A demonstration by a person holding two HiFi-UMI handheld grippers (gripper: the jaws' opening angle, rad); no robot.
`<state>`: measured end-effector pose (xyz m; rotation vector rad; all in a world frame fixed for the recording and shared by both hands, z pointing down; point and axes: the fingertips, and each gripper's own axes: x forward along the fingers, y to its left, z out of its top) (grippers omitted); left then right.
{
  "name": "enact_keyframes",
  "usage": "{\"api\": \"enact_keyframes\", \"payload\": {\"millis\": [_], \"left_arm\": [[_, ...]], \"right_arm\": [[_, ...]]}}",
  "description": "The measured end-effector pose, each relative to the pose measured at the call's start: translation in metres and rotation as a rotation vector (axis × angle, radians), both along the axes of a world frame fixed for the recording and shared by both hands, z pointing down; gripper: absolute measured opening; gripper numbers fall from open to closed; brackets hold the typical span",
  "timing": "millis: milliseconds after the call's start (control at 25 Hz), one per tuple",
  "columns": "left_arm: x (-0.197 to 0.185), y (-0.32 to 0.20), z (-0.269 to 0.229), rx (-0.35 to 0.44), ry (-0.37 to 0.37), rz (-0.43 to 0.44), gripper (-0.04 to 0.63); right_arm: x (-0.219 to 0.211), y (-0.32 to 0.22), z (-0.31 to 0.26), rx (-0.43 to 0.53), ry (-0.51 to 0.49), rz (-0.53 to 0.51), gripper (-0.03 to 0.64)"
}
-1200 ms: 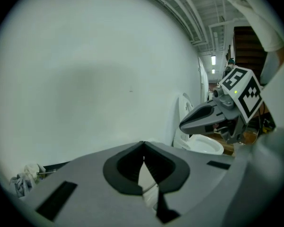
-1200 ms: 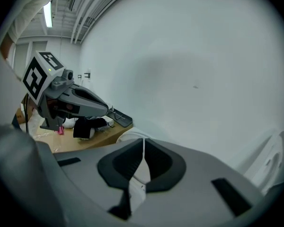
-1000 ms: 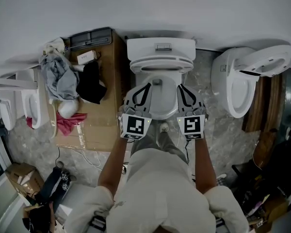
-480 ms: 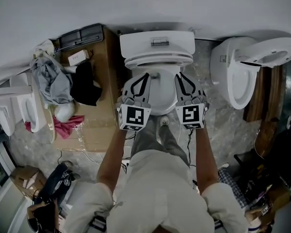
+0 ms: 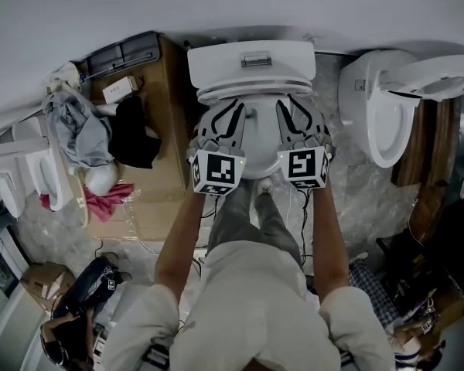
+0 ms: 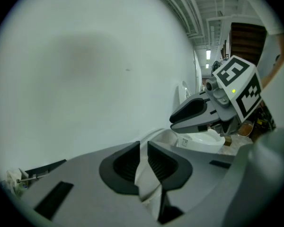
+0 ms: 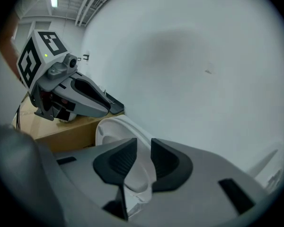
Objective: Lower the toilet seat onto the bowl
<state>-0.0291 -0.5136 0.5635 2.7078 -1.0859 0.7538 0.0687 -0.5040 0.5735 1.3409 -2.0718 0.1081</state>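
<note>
From the head view, the left gripper [image 5: 230, 110] and the right gripper [image 5: 286, 108] reach side by side over the toilet bowl [image 5: 257, 147]. They cover most of it. Only a strip of the white toilet seat [image 5: 251, 93] shows, just under the tank [image 5: 251, 59]. How close the seat is to the bowl's rim cannot be seen from here. The person's body hides the floor in front of the toilet. A brown board [image 5: 170, 114] with a heap of clothes [image 5: 81, 126] sits close on the left, and a second toilet [image 5: 375, 122] stands near on the right, so there is only a narrow lane on each side. In the left gripper view, the left gripper [image 6: 144, 148] has its jaws a little apart; they have just been opening. A thin white edge of the seat [image 6: 146, 183] sits in the gap, and the pads do not seem to squeeze it. The gripper's own body hides the rest of the seat. The right gripper [image 6: 173, 122] is near on the right, and a bare wall [image 6: 85, 70] fills the left. In the right gripper view, the right gripper [image 7: 144, 148] also has its jaws a little apart after just opening. The seat [image 7: 109, 126] runs between them, loose. The left gripper [image 7: 118, 110] is near on the left, and the wall [image 7: 203, 56] is close ahead.
</note>
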Motion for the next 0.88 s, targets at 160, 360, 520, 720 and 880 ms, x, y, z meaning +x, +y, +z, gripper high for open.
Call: {"api": "enact_keyframes", "payload": {"millis": [160, 360, 520, 720, 880], "left_arm": [[0.003, -0.007, 0.006, 0.0, -0.017, 0.005, 0.087], [0.004, -0.013, 0.013, -0.006, -0.035, 0.012, 0.12], [0.006, -0.017, 0.017, -0.001, -0.052, 0.012, 0.138], [0.005, -0.019, 0.024, 0.007, -0.081, 0.008, 0.153], [0.002, -0.02, 0.028, 0.017, -0.088, -0.008, 0.153]], "right_arm": [[-0.001, -0.011, 0.009, 0.002, 0.032, -0.026, 0.121], [-0.002, -0.022, 0.022, -0.005, 0.076, -0.059, 0.164], [0.0, -0.028, 0.034, -0.013, 0.139, -0.085, 0.173], [0.003, -0.03, 0.044, -0.011, 0.161, -0.088, 0.161], [0.005, -0.03, 0.044, 0.014, 0.173, -0.089, 0.144]]}}
